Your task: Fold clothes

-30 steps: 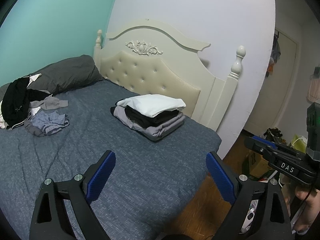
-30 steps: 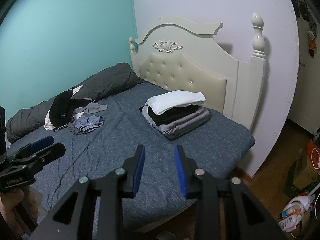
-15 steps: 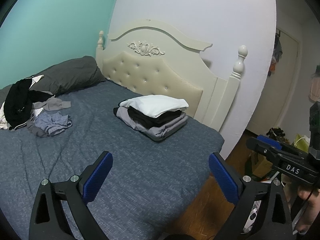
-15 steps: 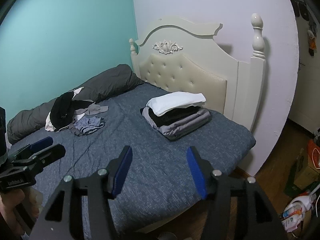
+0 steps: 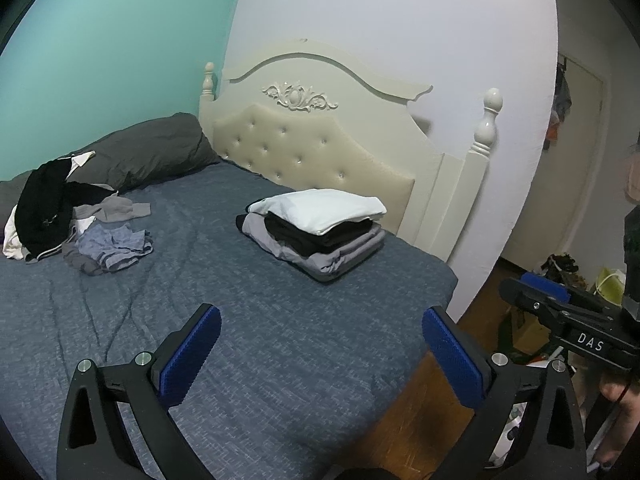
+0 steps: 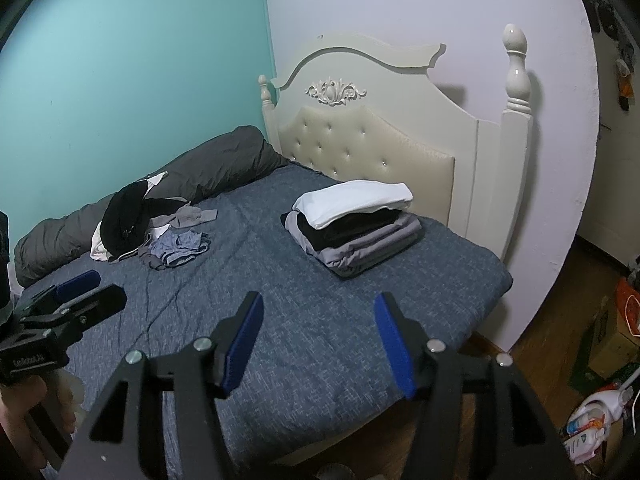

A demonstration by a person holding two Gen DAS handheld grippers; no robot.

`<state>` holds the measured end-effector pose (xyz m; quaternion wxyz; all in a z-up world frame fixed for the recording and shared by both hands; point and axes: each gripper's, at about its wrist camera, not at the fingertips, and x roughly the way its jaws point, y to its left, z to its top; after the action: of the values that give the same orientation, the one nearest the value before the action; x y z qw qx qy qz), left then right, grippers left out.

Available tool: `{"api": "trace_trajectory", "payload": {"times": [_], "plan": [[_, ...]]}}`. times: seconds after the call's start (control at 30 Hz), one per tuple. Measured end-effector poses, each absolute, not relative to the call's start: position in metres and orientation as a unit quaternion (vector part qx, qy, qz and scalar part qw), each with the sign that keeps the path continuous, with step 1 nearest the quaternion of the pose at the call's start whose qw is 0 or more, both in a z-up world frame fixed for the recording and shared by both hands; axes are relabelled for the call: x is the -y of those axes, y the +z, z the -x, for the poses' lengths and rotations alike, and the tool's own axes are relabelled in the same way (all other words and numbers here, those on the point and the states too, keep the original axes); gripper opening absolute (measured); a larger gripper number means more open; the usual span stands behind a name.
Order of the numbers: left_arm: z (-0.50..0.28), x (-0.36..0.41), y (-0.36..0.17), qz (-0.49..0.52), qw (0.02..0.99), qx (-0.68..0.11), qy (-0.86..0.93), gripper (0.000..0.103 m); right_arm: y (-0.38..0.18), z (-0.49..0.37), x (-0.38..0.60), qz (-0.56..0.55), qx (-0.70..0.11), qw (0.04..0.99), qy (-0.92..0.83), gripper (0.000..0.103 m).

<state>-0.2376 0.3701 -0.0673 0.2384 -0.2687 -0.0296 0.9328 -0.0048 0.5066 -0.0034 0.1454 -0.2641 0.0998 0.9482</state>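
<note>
nearest us, our left gripper point(image 5: 320, 344) opens wider, our right gripper point(image 6: 318, 344) stands apart, both empty above the blue-grey woven bedspread point(image 5: 260, 340). mid-bed, a folded stack point(image 5: 316, 232) topped in white lies well apart from the rumpled unfolded clothes point(image 5: 80, 224). beyond, a dark pillow point(image 5: 148, 152), a tufted cream headboard point(image 5: 312, 148) and a teal wall point(image 5: 120, 40).

A bedroom corner, dimly lit, where a teal wall point(image 5: 100, 40) meets a pale one.

You face a bed point(image 5: 280, 352) under a blue-grey speckled cover, its cream tufted headboard point(image 5: 320, 148) with a carved crest and turned posts set against the white wall point(image 5: 400, 12). A wooden floor point(image 6: 560, 280) runs to your right, with boxes point(image 6: 612, 340) and bottles point(image 6: 588, 424) by the doorway.
</note>
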Motion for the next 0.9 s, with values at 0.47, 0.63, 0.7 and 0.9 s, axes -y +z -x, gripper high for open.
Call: {"api": "trace_trajectory", "payload": {"times": [0.47,0.63,0.7,0.9], "plan": [[0.2403,-0.3655,-0.0696,0.272,0.226,0.029,0.935,0.103,-0.0065,0.006,-0.5055,0.267,-0.102,0.142,0.948,0.06],[0.2411,-0.3634,-0.0702,0.273,0.223,0.031,0.935,0.103,-0.0071,0.0064,-0.5051,0.267,-0.103,0.142,0.948,0.06],[0.2414,-0.3627,-0.0705,0.273,0.222,0.031,0.936,0.103,-0.0072,0.0063,-0.5054,0.267,-0.103,0.141,0.948,0.06],[0.2418,-0.3641,-0.0727,0.277,0.224,0.027,0.934,0.103,-0.0085,0.0063,-0.5063,0.268,-0.105,0.141,0.947,0.06]]}}
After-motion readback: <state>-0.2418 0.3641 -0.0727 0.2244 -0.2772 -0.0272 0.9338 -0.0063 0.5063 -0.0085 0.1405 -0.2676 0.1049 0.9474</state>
